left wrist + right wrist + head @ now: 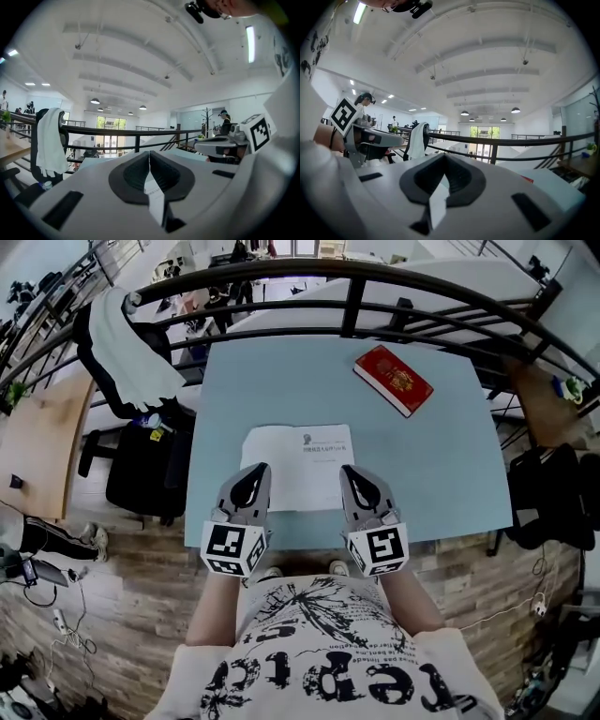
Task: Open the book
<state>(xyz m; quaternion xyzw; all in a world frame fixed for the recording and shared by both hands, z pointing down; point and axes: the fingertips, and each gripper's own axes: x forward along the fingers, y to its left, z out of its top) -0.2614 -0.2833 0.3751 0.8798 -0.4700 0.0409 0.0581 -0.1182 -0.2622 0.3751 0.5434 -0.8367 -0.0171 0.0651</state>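
A white book [298, 465] lies flat on the light blue table [450, 465], near its front edge, with a printed white page facing up. A red book [393, 380] lies closed at the far right. Both grippers hang side by side above the white book's near edge, pointing away from the person. My left gripper [254, 468] is shut, its jaws meeting at the tip [149, 152] with nothing between them. My right gripper [349, 470] also looks shut and empty [444, 155]. White paper shows below each pair of jaws.
A black curved railing [356, 296] runs behind the table. A chair draped with a white cloth [127, 348] stands at the left, with a black bag [141, 465] below it. The floor is wooden, and the person stands at the table's front edge.
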